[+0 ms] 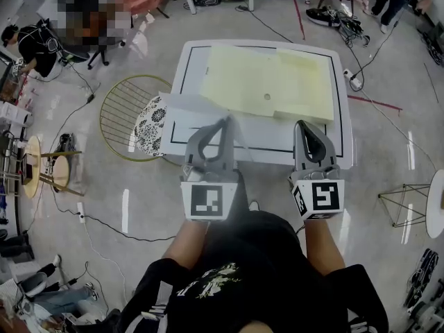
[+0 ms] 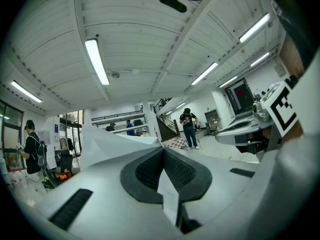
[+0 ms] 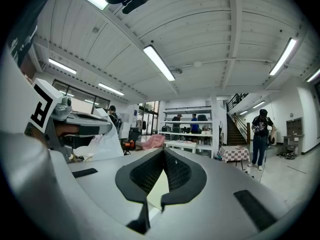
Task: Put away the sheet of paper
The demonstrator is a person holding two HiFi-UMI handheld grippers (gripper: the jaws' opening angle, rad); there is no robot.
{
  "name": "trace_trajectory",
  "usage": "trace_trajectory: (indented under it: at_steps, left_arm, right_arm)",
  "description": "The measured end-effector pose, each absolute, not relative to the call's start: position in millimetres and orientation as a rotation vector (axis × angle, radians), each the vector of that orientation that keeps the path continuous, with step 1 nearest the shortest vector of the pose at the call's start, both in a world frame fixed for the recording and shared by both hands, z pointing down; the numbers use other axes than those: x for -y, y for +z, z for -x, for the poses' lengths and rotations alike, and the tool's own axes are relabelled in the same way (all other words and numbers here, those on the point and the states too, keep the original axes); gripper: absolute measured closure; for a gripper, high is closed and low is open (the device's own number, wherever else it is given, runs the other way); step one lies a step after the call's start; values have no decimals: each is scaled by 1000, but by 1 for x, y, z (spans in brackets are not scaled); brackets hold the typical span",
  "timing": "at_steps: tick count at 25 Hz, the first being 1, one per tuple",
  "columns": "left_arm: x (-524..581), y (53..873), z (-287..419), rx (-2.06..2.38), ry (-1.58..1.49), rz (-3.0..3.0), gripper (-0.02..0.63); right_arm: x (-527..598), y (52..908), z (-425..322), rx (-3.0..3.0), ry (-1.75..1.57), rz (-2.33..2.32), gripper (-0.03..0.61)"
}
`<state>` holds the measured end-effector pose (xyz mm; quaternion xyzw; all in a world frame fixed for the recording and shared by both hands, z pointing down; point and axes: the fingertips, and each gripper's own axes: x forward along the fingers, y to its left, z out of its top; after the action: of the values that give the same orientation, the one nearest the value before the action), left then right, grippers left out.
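Our left tongs [image 1: 225, 122] are shut tight on the sheet of paper [image 1: 186, 109]. In the left gripper view, a thin white strip of it sits pinched between the dark, bumpy pads [image 2: 150, 171]. The rest of the paper puffs up in soft folds just past them. Our right tongs [image 1: 303, 125] have their tips together too. A pale patch shows low between the pads in the right gripper view, and we cannot tell what it is. Each pair of tongs is smooth and grey, with a cube [image 1: 210, 200] of black and white squares at the back. Only the head view shows what is below us. The paper hangs over the front left corner of a white table [image 1: 191, 61] with a black line around it. Flat yellow sheets [image 1: 263, 82] lie on top. Beside the table is a round wire chair [image 1: 118, 116] with a spotty cushion [image 1: 149, 123]. Only the gripper views show the ribbed ceiling, the long lights [image 2: 97, 61] and the stairs [image 3: 240, 116].
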<state>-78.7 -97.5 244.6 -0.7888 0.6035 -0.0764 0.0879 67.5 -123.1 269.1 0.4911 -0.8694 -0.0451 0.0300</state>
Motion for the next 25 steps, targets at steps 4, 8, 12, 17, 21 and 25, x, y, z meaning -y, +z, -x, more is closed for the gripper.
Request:
trace_trajectory:
  at_steps: [4,8,12,17,21,25]
  left_arm:
    - [105,241,77,-1790,-212,2344,614]
    - [122,237,82,-1796,-201,2338,614]
    - [136,230,83,-1772,-195,2308,614]
    - [157,237,88,-1767,-193,2340,614]
    - [181,234,91,-1729,-170,2373,614]
    - [208,232,92,-1689,-179,2420,614]
  right_arm:
    - [132,268,-70,2678,-144,-1527,579]
    - [145,266,-68,2686,-158,-1530,578]
    - [162,266,-69,2688,-163,-1543,578]
    - [180,266,-62,2680,-165,-1555,578]
    - [199,264,-61,2640,-163,-1594,580]
    - [218,260,-58,2600,-152,-1614,578]
